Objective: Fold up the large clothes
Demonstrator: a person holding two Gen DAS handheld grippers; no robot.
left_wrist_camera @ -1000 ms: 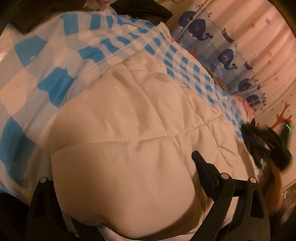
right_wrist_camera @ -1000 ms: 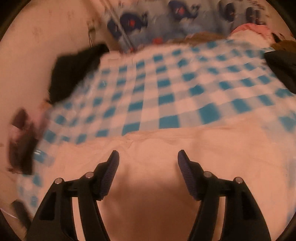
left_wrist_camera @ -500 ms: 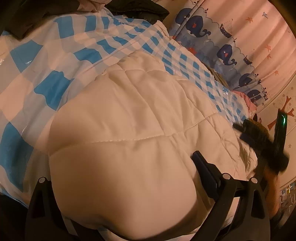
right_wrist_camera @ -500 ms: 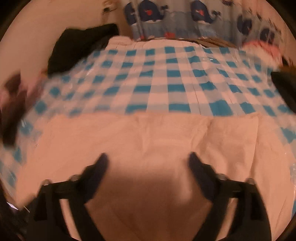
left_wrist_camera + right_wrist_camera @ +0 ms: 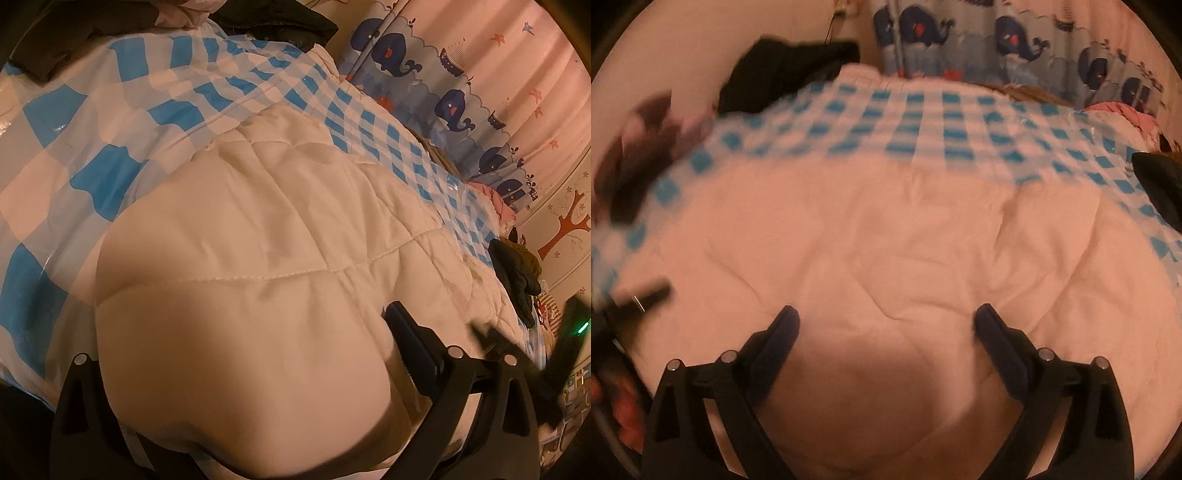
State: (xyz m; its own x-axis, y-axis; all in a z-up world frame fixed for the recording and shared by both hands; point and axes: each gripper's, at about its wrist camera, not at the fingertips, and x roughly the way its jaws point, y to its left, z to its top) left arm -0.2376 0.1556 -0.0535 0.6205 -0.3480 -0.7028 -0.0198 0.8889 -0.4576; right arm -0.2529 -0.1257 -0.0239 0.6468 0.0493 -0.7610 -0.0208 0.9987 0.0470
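Note:
A large white quilted garment (image 5: pixel 258 229) lies spread on a blue and white checked sheet (image 5: pixel 92 177). In the left wrist view a puffed fold of it bulges between my left gripper's (image 5: pixel 243 369) wide-apart fingers; the left finger is hidden behind the fabric, the right finger (image 5: pixel 413 339) shows. In the right wrist view the garment (image 5: pixel 905 229) fills the middle. My right gripper (image 5: pixel 886 325) is open and empty just above it. The right gripper also shows blurred at the right edge of the left wrist view (image 5: pixel 554 354).
Dark clothes (image 5: pixel 269 18) lie at the far end of the sheet, another dark item (image 5: pixel 517 280) at its right edge. A whale-print curtain (image 5: pixel 443 96) hangs behind. Dark clothes (image 5: pixel 786 70) and the curtain (image 5: pixel 1015 40) show in the right wrist view.
My right gripper has swung across and back over the white garment, still open. In the left wrist view it dropped lower at the right edge. My left gripper stayed almost still.

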